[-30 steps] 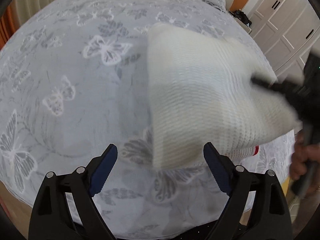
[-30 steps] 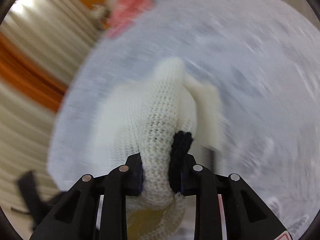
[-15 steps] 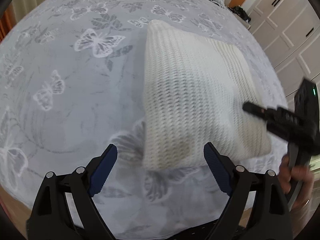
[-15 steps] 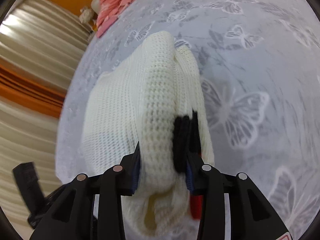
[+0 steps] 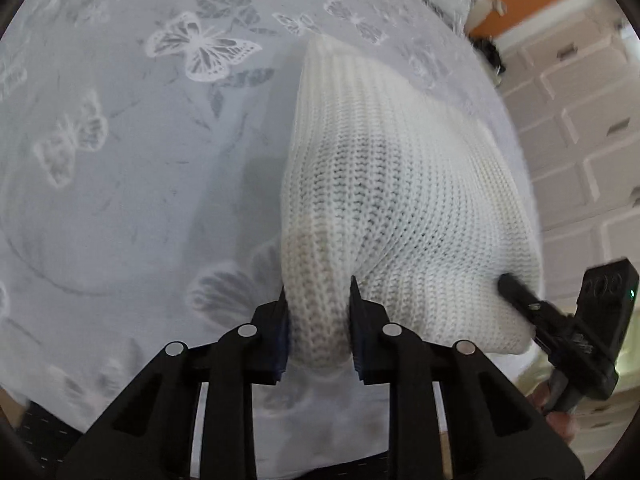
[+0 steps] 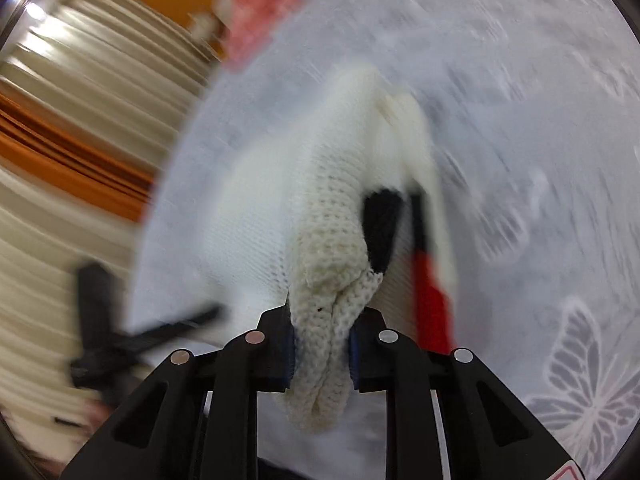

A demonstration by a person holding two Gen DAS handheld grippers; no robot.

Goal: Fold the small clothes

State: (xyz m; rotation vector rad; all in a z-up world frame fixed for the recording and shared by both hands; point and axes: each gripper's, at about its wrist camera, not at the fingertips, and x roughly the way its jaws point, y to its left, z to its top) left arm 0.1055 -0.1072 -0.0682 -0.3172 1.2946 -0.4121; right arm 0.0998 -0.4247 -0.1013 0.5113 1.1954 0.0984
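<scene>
Since the earlier frame, the left gripper (image 5: 317,300) has gone from wide open to clamped narrow on the near edge of the sweater (image 5: 400,200). The right gripper (image 6: 321,322) remains clamped on a bunched fold at the sweater's other corner. The sweater hangs gathered between both grippers over the bedspread (image 5: 120,160). The right wrist view is motion-blurred; pink clothes (image 6: 260,4) lie at the far edge.
</scene>
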